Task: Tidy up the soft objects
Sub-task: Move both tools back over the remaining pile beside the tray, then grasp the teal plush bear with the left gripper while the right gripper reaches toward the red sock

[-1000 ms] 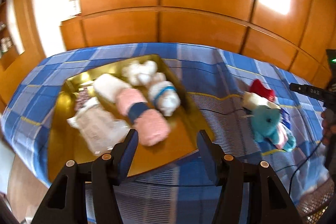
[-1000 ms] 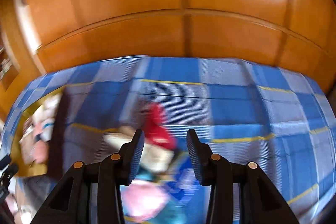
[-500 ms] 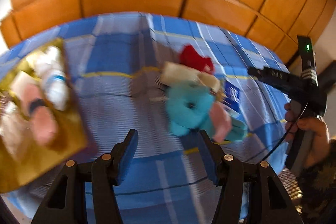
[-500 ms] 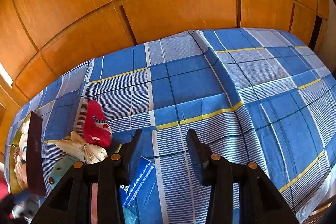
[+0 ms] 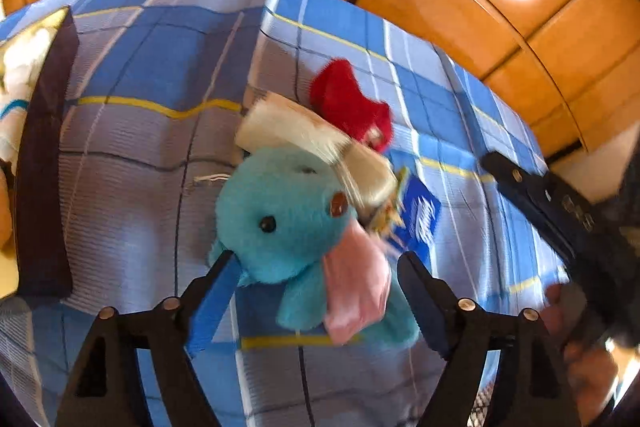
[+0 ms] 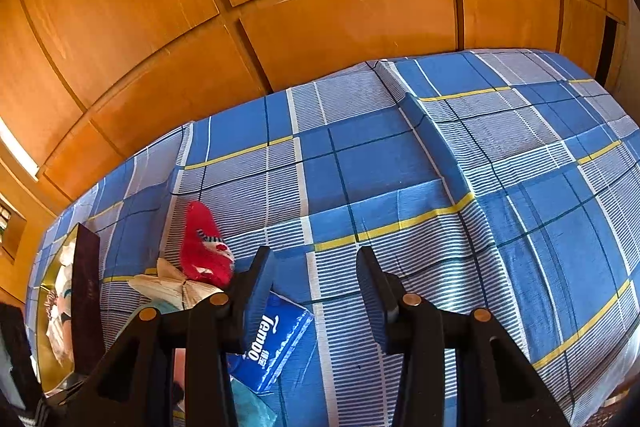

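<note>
Left gripper [image 5: 316, 267] is opening wide, its jaws straddling the teal plush toy [image 5: 280, 223] without pressing it; a pink cloth [image 5: 356, 291] is lying against the toy between the fingers. Cream fabric [image 5: 312, 143], a red plush [image 5: 348, 103] and a blue Tempo tissue pack [image 6: 272, 343] are crowding just behind on the blue plaid cloth [image 6: 400, 163]. Gold tray [image 6: 48, 359] of soft items is sitting well left. Right gripper [image 6: 316, 291] is hovering narrowly parted, holding nothing
</note>
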Demonstrator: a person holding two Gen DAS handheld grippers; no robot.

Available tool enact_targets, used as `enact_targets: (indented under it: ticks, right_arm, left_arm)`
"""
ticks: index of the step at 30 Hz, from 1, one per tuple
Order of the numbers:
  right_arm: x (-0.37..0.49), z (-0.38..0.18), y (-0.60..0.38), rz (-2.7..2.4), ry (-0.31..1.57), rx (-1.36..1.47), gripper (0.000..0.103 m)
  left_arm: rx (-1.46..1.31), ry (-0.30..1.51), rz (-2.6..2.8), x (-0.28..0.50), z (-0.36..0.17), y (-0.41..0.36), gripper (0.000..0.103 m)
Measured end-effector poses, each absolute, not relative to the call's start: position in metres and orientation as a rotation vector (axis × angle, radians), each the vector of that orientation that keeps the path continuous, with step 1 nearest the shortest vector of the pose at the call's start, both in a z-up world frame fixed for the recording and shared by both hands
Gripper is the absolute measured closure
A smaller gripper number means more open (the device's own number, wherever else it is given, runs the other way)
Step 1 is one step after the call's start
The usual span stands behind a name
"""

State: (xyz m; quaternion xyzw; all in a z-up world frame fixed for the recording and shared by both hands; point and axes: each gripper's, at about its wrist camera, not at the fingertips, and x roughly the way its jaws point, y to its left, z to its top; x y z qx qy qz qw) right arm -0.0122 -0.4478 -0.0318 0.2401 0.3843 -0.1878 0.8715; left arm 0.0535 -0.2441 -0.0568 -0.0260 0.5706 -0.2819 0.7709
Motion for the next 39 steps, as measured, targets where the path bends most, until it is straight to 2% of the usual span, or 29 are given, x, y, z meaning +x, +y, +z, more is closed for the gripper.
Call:
enact_targets:
  ticks: [3,5,7,10,13,21,26,33,39]
  right_arm:
    - [-0.012,-0.032,-0.447,-0.388,0.804,0.504,0.060]
    - [-0.011,-0.032,-0.446,-0.388,0.805,0.501,0.060]
    - [-0.012,-0.032,-0.446,-0.391,0.807,0.498,0.060]
    - [-0.013,-0.032,-0.447,-0.389,0.805,0.502,0.060]
    - [-0.013,-0.033,-0.448,-0.388,0.809,0.506,0.060]
    - [-0.007,-0.042,-0.444,-0.372,0.858,0.494,0.060]
    - [-0.003,-0.048,-0.435,-0.324,0.884,0.475,0.060]
    - [0.003,-0.050,-0.418,-0.272,0.895,0.433,0.060]
    - [0.010,-0.045,-0.412,-0.230,0.895,0.445,0.060]
  left_arm:
    - [-0.043,1.209,-0.549,0.060,-0.062,-0.251,0.023]
    - [-0.038,1.208,-0.530,0.064,-0.067,-0.252,0.029]
    - [0.002,1.181,-0.532,0.065,-0.069,-0.253,0.042]
    - [0.029,1.154,-0.563,0.066,-0.069,-0.249,0.053]
    - [0.034,1.138,-0.606,0.067,-0.063,-0.240,0.055]
    - [0.147,1.112,-0.752,0.054,-0.046,-0.214,0.054]
    - [0.195,1.161,-0.717,0.056,-0.062,-0.203,0.044]
    - [0.065,1.219,-0.649,0.067,-0.082,-0.204,0.022]
    - [0.022,1.215,-0.634,0.066,-0.088,-0.199,0.022]
